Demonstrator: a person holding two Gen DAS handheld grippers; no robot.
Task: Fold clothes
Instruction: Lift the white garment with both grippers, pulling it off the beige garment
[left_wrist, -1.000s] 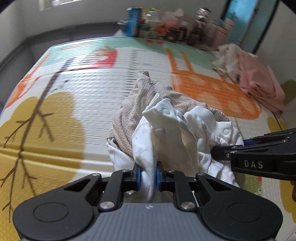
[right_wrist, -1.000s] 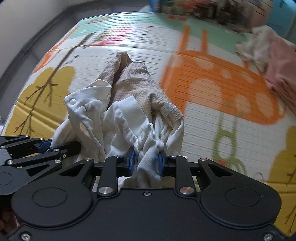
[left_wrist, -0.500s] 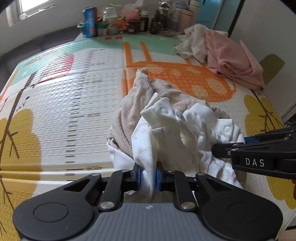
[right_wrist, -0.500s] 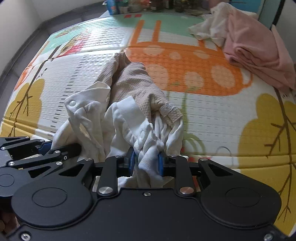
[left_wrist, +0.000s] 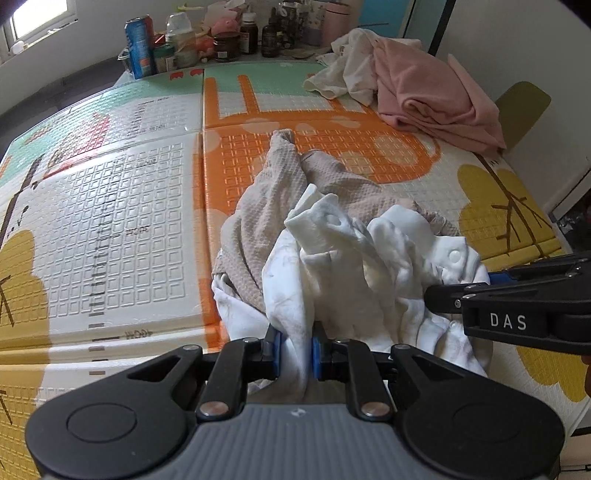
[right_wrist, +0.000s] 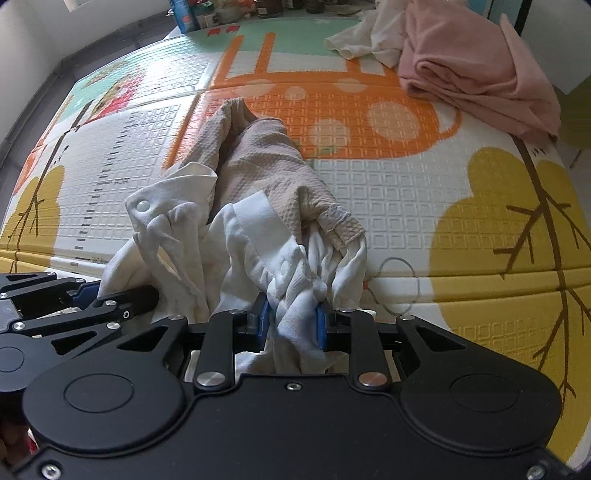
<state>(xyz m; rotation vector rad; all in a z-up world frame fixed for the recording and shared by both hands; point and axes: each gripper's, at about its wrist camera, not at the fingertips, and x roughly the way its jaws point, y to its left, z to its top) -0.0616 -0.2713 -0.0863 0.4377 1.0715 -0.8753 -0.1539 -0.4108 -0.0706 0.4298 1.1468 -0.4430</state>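
The left tool (left_wrist: 294, 349) and right tool (right_wrist: 291, 321) each pinch a bunch of the white-and-beige garment (left_wrist: 332, 236), crumpled on the play mat (left_wrist: 129, 206). Both have swung rightward since a second ago, toward the pink pile (left_wrist: 436, 99); unfolding has not begun.

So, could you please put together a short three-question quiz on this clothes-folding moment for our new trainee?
1. True or false: the left gripper and the right gripper both clamp the crumpled white and beige waffle-knit garment.
2. The loose pink cloth pile lies: A) between the grippers; B) at the far right of the patterned foam play mat; C) on the floor.
3. Fill in: a blue ____ stands among the bottles beyond the mat.

Key: 1 true; 2 B; 3 can.
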